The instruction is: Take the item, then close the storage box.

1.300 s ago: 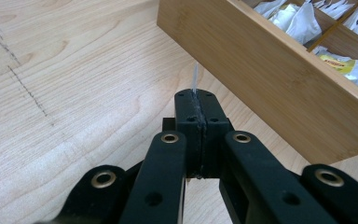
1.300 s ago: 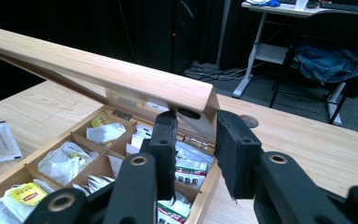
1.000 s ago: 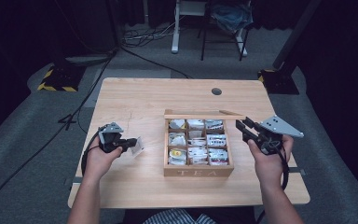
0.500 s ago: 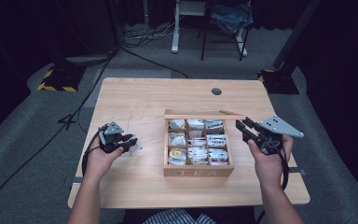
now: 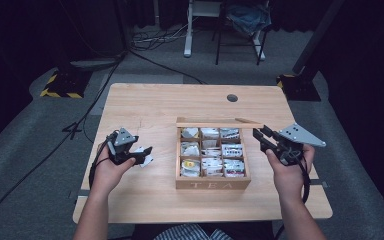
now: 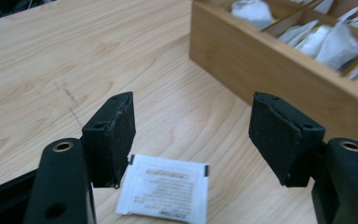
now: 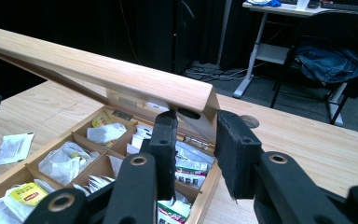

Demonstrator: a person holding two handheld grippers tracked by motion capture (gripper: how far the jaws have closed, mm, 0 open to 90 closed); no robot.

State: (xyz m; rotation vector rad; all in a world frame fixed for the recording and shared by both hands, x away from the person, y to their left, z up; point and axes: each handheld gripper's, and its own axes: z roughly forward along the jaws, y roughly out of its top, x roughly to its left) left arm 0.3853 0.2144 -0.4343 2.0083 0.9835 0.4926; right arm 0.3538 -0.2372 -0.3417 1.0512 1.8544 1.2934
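A wooden tea box (image 5: pixel 213 184) marked TEA stands mid-table, its lid (image 5: pixel 215 124) raised at the back and its compartments full of tea bags. A white tea sachet (image 6: pixel 165 189) lies flat on the table left of the box, also seen in the high view (image 5: pixel 144 156). My left gripper (image 6: pixel 193 121) hovers just over it, open, with the sachet below and between the jaws. My right gripper (image 7: pixel 195 126) is open at the box's right rear corner, close to the lid's (image 7: pixel 98 70) end, with nothing held. In the high view the left gripper (image 5: pixel 146 152) and right gripper (image 5: pixel 260 136) flank the box.
The box wall (image 6: pixel 270 65) lies right of my left jaws. A round cable hole (image 5: pixel 232 98) marks the table's far side. Bare tabletop (image 5: pixel 145 107) lies far left. Beyond the table stand a desk frame and a chair (image 7: pixel 326 65) with denim cloth.
My left gripper has edged slightly toward the box above the sachet. The sachet, the box and my right gripper stay where they were.
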